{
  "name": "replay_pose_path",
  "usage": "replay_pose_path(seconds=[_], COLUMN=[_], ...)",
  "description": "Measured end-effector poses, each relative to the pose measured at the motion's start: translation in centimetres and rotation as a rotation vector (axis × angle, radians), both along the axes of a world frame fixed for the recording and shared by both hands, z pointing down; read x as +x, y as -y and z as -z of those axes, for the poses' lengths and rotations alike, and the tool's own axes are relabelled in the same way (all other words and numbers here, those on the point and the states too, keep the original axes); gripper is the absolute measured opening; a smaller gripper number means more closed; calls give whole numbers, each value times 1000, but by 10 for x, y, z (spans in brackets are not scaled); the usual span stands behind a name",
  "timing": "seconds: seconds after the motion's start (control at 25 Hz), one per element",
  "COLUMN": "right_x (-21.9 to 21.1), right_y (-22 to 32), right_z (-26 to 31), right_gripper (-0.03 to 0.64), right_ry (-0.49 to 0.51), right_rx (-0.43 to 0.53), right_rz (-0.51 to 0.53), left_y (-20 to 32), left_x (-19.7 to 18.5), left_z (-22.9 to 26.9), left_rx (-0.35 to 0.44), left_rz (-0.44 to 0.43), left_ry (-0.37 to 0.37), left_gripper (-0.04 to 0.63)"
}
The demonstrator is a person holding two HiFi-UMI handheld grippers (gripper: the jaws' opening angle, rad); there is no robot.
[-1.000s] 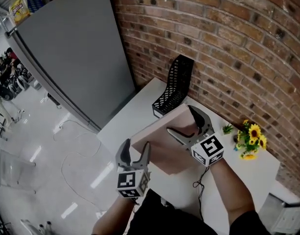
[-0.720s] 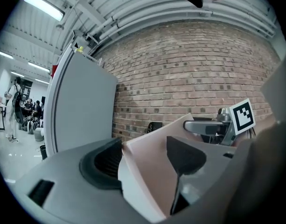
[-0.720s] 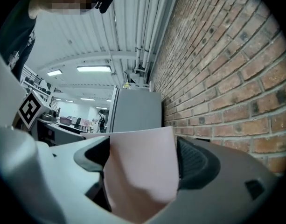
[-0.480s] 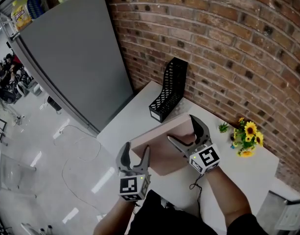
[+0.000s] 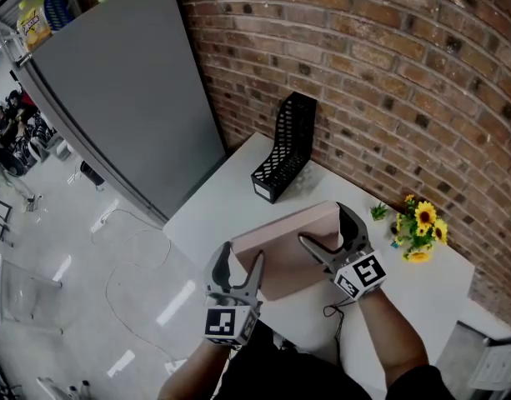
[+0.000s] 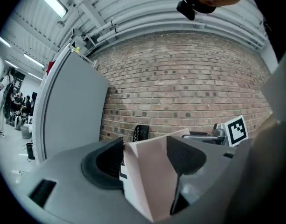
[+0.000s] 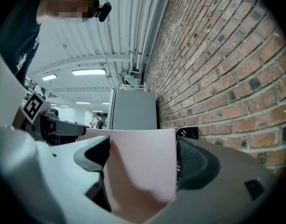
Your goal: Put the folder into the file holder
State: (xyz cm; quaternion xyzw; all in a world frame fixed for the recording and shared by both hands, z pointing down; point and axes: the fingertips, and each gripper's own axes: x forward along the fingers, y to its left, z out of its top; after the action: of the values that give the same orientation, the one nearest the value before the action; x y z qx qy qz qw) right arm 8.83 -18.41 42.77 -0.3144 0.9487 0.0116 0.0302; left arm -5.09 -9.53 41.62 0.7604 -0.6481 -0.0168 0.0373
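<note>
Over the near half of the white desk, the pink folder is held in the air, almost flat, its long edge turned toward the black file holder. Compared with a moment earlier, the left tool has come up to the folder. Before, it was hanging lower and clear of it; now its jaws are spread around the folder's near left corner, which stands between them in the left gripper view. The right tool is pinching the folder at its right end as before, and the pink sheet fills the gap between its jaws.

The file holder stands upright at the far left corner of the desk, close to the brick wall, well apart from the folder. A bare strip of desk lies between them. Yellow flowers stand near the wall, just beside the right tool. To the left, the desk edge drops to the floor beside a grey cabinet.
</note>
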Motion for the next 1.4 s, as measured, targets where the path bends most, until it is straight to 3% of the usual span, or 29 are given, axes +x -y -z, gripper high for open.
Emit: replay_pose_path(seconds=[0.6,0.76,0.96,1.08,1.24,1.4], right_x=[30,39,53,59,65,70], right_y=[-32,-40,-43,-46,-49,-56], right_z=[-5,3,13,15,16,13], right_gripper=[454,449,425,422,420,388], right_ry=[-75,10,163,184,199,156], right_rx=[14,-104,-291,-343,-410,-423], right_rz=[21,64,47,13,-48,-122], left_y=[-25,-33,-42,-45,-52,-58], left_x=[28,33,37,44,45,50], left_z=[4,6,9,18,12,20], left_rx=[39,35,43,100,64,107], left_rz=[-47,-58,-83,-123,-157,-239], left_ry=[29,27,29,15,17,-6], left_gripper=[291,291,291,291,285,285])
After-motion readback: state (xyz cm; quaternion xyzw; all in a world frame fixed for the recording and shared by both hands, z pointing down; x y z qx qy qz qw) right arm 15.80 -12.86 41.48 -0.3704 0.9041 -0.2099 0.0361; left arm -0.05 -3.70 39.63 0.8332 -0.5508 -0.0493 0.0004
